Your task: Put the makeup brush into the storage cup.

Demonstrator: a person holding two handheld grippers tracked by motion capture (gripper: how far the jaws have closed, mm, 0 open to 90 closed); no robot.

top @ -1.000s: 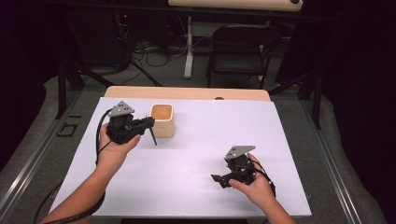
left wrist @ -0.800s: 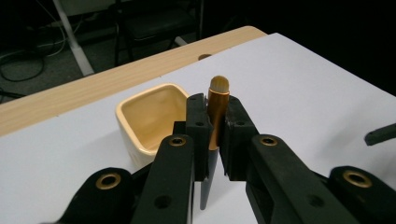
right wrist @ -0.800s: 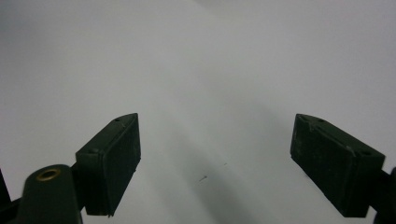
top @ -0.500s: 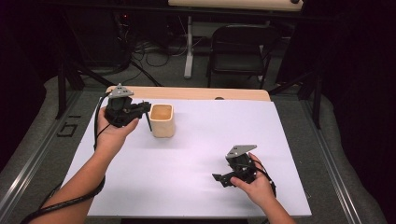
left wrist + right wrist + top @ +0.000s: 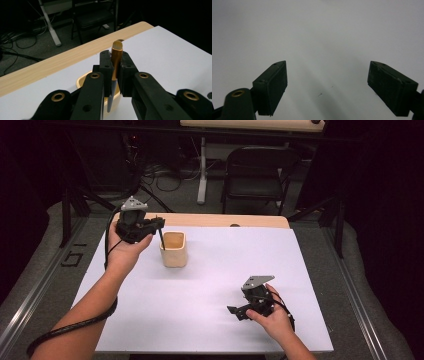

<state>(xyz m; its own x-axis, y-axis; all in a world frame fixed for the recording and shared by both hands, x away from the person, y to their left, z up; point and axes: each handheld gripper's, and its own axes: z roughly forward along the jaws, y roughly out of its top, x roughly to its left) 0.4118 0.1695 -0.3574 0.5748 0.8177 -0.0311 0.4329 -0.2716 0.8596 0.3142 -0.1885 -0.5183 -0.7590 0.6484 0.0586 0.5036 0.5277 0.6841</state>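
My left gripper [image 5: 159, 222] is black with brass-ringed screw holes and a grey three-cornered plate on top; a thick black cable trails from it. My right gripper [image 5: 234, 310] matches, its pads rectangular.

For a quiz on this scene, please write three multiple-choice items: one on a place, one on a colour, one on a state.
1. Where is the pen?
A. flat on the table
B. between the jaws of the left hand-held gripper
C. under the chair

2. What colour is the cup?
A. pale tan
B. blue
C. red

3. How do the jaws of the right hand-held gripper stand?
A. closed on a pen
B. closed on the cup
C. wide apart, nothing between them

Key: 1 B, both pads press on the pen's barrel; 2 A, the cup looks light tan; 3 C, only white table lies between them.
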